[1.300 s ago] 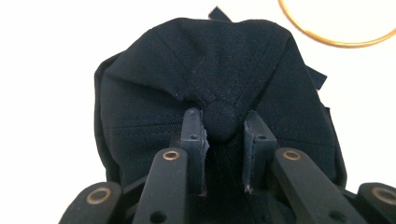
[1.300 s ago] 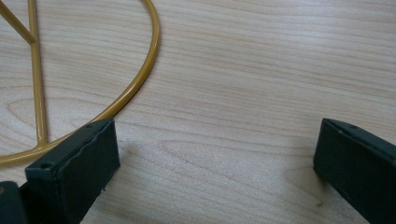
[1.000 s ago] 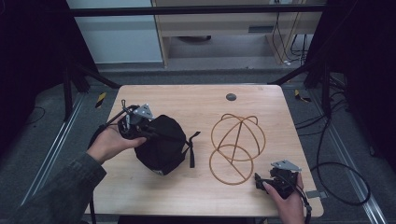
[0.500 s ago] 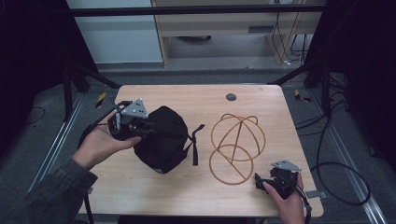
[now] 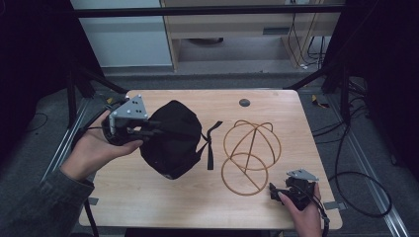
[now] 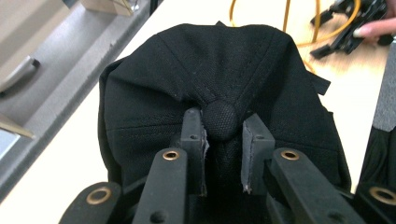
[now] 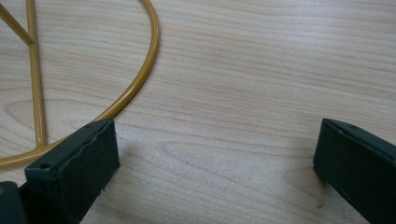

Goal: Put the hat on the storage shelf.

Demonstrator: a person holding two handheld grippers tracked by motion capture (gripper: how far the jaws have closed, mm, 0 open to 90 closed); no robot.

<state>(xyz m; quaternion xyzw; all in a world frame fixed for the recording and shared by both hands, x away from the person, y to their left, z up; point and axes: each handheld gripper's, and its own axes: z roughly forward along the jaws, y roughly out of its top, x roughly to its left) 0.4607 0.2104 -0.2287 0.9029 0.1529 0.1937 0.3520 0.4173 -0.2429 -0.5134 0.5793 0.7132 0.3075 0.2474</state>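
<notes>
Left tongs (image 6: 223,154) clamped on black cap (image 5: 170,138) at crown; right tongs (image 7: 215,177) apart beside wire stand (image 5: 249,153).

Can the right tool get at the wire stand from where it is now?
Probably yes. The right tool sits open on the table beside the wire stand; bare wood lies between them.

Grey-green knit sleeve (image 5: 47,205), black hand-held gripper (image 5: 148,129), grey triangular screwed plate, brass-ringed holes, trailing black cable
</notes>
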